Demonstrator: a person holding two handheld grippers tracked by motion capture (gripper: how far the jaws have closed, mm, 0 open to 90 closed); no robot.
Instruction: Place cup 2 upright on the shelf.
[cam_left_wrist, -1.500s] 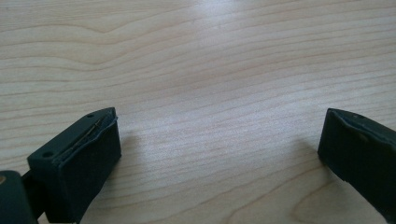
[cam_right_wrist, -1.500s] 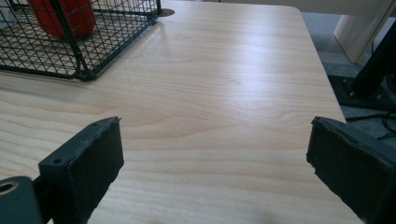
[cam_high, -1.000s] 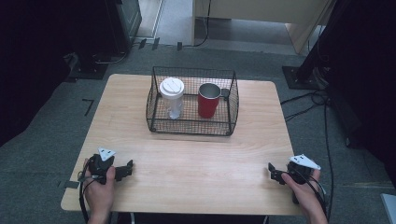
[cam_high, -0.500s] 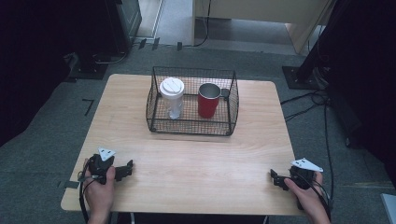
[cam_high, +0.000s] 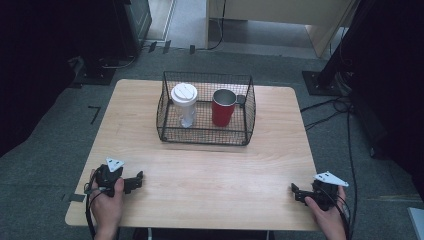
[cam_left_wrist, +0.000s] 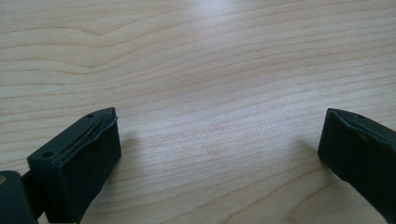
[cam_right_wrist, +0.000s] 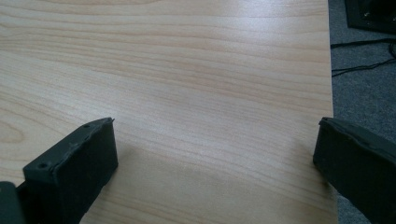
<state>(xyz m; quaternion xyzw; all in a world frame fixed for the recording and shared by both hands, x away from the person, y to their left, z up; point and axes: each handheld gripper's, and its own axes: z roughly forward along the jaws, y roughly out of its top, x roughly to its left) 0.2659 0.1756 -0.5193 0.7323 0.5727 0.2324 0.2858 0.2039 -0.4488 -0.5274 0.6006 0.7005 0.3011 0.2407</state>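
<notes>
While left gripper rests, right gripper has slid toward table's near-right corner; both jaws wide, empty, cups untouched.

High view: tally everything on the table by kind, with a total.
Wire basket: 1
White lidded cup: 1
Red cup: 1
Hand-held grippers, left hand-held gripper and right hand-held gripper: 2
Total: 5
</notes>
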